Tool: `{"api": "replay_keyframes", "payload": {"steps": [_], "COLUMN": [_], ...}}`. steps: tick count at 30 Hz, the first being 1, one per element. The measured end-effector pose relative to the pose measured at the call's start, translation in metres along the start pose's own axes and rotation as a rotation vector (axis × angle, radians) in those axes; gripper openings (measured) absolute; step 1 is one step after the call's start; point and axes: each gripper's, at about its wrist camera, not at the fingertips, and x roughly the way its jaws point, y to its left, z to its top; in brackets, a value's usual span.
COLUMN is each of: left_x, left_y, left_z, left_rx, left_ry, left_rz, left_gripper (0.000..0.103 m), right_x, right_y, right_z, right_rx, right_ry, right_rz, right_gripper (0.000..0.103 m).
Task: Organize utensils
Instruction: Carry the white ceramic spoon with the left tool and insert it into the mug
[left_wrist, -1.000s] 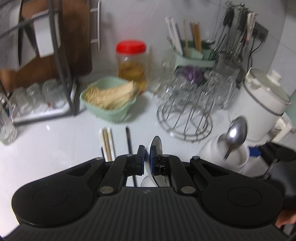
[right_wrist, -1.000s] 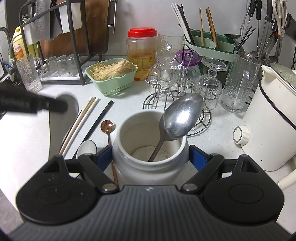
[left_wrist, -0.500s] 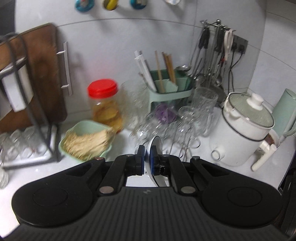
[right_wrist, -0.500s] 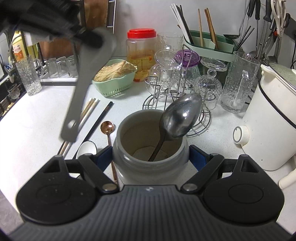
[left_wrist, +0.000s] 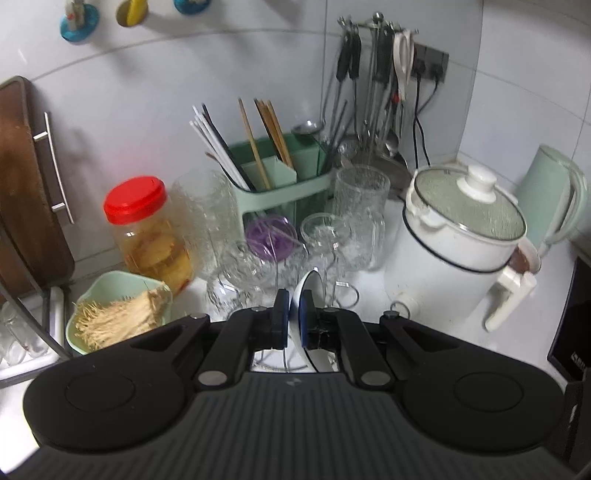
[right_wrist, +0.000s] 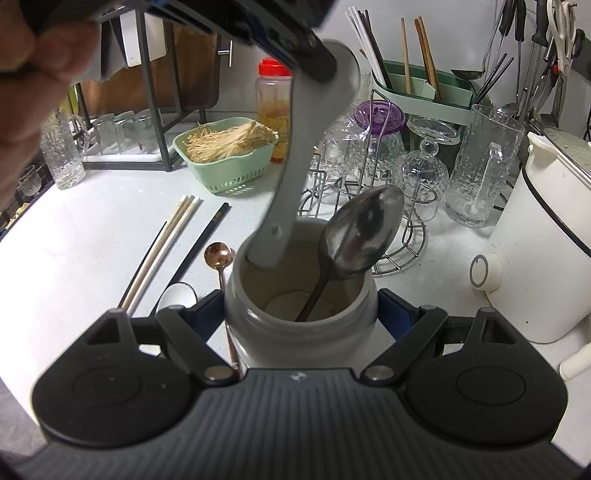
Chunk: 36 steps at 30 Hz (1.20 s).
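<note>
My right gripper (right_wrist: 301, 314) is shut on a white ceramic jar (right_wrist: 301, 321) that stands on the counter, with a steel spoon (right_wrist: 364, 234) leaning in it. My left gripper (left_wrist: 291, 317) is shut on the bowl of a white ceramic spoon (left_wrist: 304, 295). In the right wrist view the left gripper (right_wrist: 321, 66) holds that spoon (right_wrist: 291, 177) handle down, its handle tip at the jar's left rim. On the counter left of the jar lie a copper spoon (right_wrist: 218, 255), another white spoon (right_wrist: 176, 295), pale chopsticks (right_wrist: 162, 251) and a black chopstick (right_wrist: 203, 236).
A green utensil caddy (right_wrist: 424, 92) with chopsticks stands at the back, behind a wire rack of glasses (right_wrist: 369, 166). A green basket of noodles (right_wrist: 229, 155), a red-lidded jar (right_wrist: 273, 107), a white cooker (right_wrist: 546, 240) and a dish rack (right_wrist: 147, 92) surround the area.
My left gripper has lifted the white spoon from the counter, swung it right and up, and brought its handle down to the jar's rim. The right gripper and jar have stayed still.
</note>
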Motion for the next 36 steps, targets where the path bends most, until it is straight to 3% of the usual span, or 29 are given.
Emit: {"api": "replay_keyframes", "payload": {"steps": [11, 18, 25, 31, 36], "left_x": [-0.012, -0.025, -0.009, 0.005, 0.012], "left_y": [0.0, -0.005, -0.003, -0.008, -0.005], "left_z": [-0.022, -0.036, -0.035, -0.034, -0.029], "left_rx": [0.023, 0.018, 0.019, 0.063, 0.044], "left_ry": [0.102, 0.177, 0.294, 0.361, 0.389], "left_rz": [-0.028, -0.088, -0.143, -0.139, -0.162], "left_gripper": [0.007, 0.008, 0.01, 0.011, 0.011], "right_x": [0.0, -0.001, -0.002, -0.002, -0.003], "right_y": [0.002, 0.004, 0.005, 0.005, 0.006], "right_z": [-0.002, -0.003, -0.006, -0.006, -0.009], "right_rx": [0.022, 0.021, 0.027, 0.029, 0.029], "right_ry": [-0.015, -0.025, -0.04, -0.04, -0.058], "right_rz": [-0.02, -0.031, -0.031, -0.034, -0.037], "right_gripper": [0.09, 0.09, 0.09, 0.09, 0.09]}}
